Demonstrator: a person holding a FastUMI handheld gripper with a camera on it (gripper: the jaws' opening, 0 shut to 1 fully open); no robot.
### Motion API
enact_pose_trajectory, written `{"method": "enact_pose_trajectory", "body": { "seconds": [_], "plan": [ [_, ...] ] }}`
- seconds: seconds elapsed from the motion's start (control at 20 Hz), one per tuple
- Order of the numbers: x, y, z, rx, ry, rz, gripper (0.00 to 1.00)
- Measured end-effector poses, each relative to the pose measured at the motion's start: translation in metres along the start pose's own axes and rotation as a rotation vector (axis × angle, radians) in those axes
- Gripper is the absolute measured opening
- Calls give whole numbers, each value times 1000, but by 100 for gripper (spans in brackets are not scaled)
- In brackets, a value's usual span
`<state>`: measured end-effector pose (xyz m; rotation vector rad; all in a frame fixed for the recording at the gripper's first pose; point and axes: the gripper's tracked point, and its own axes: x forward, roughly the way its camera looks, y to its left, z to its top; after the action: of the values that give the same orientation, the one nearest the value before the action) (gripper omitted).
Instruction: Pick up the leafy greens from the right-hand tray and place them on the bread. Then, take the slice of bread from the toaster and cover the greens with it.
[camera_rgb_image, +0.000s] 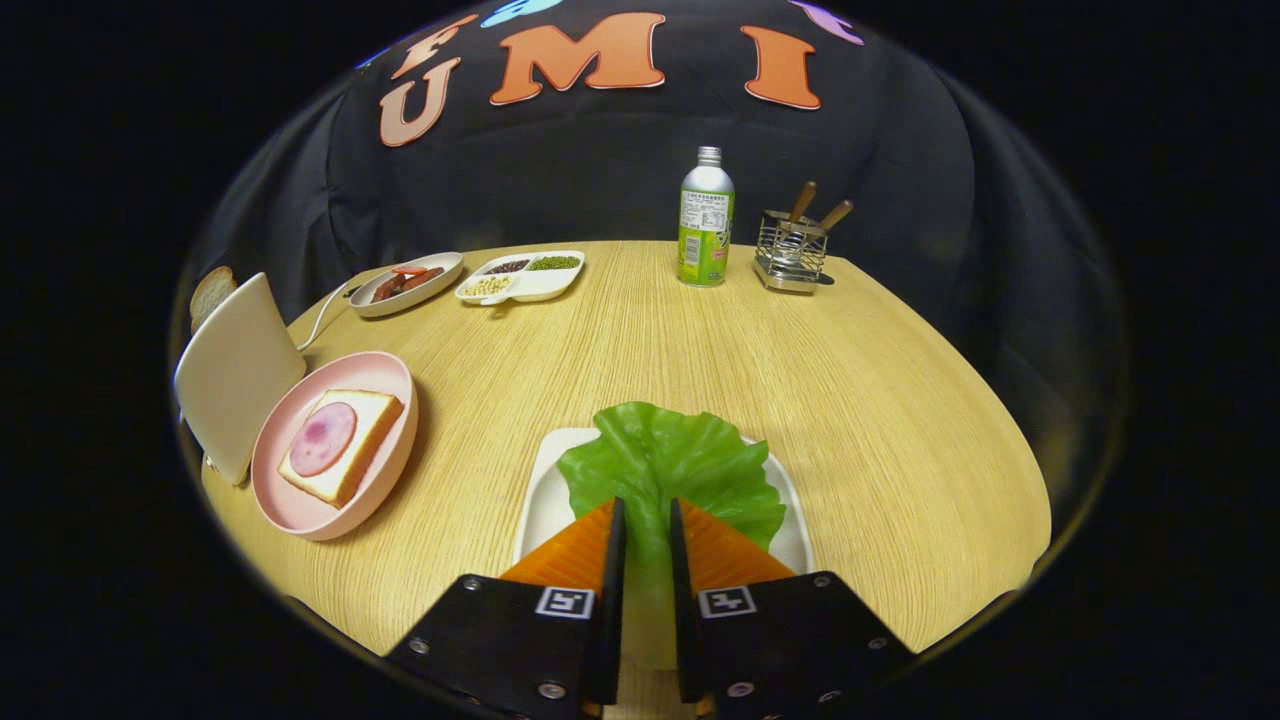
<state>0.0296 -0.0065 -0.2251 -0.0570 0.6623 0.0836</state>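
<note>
A green lettuce leaf (670, 465) lies over the white tray (545, 500) right in front of me. Its pale stem runs back between my two orange fingers. My gripper (647, 510) is shut on the leaf, both pads pressing the stem. To the left, a pink plate (300, 510) holds a square bread slice (365, 440) topped with a round of ham (323, 438). Behind that plate stands a white toaster (235, 370), with a second bread slice (210, 293) sticking out of its top.
At the table's far side sit an oval plate of sausages (407, 283), a divided dish of beans (520, 275), a green-labelled bottle (705, 220) and a wire utensil rack (792, 250). Bare wood lies between tray and pink plate.
</note>
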Motion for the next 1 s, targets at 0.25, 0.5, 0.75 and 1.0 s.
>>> {"method": "enact_pose_trajectory", "body": {
  "seconds": [0.25,0.5,0.75,1.0],
  "plan": [
    [-6,-8,15,-11,-47,-61,1],
    [-19,1,43,-26,-106,-55,1],
    [-32,13,62,-31,-145,-41,1],
    [-45,41,81,-53,-179,-7,1]
  ]
}}
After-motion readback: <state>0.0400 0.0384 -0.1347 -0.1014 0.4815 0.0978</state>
